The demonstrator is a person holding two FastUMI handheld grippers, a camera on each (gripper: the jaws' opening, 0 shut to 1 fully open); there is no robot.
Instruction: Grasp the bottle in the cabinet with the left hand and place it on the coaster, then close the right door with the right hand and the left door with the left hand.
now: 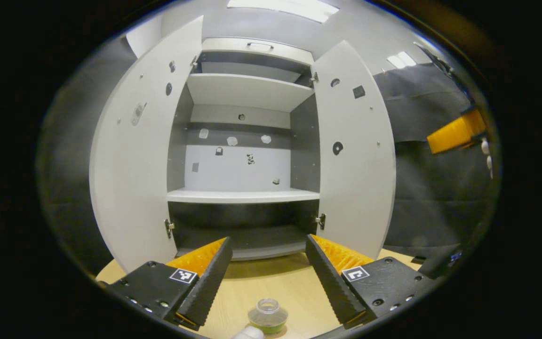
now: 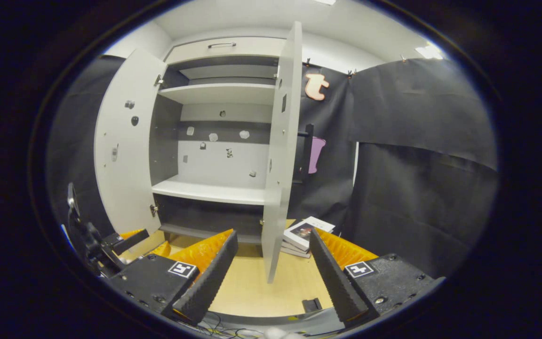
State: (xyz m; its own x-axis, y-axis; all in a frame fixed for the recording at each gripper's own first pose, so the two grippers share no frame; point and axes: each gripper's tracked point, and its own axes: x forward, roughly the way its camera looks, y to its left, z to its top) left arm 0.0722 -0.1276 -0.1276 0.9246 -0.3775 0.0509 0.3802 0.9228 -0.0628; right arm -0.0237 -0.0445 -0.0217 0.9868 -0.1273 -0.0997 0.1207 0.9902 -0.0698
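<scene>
Bottle [image 1: 267, 316] stands on the tabletop [image 1: 271, 282] at its near edge, below my left gripper [image 1: 268, 282], fingers spread, holding nothing. Both doors hang open; right door [image 2: 278, 155] is edge-on ahead of my right gripper [image 2: 271, 278], also spread. I reckon the panel's light and stiff: push its free edge.

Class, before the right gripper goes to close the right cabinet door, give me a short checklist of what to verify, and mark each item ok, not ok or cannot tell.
1. Bottle out of the cabinet, on the table: ok.
2. Bottle on a coaster: cannot tell.
3. Left gripper open and off the bottle: ok.
4. Right gripper open, holding nothing: ok.
5. Right door open, edge toward the right gripper: ok.
6. Books lie clear of the door's swing: cannot tell.
</scene>
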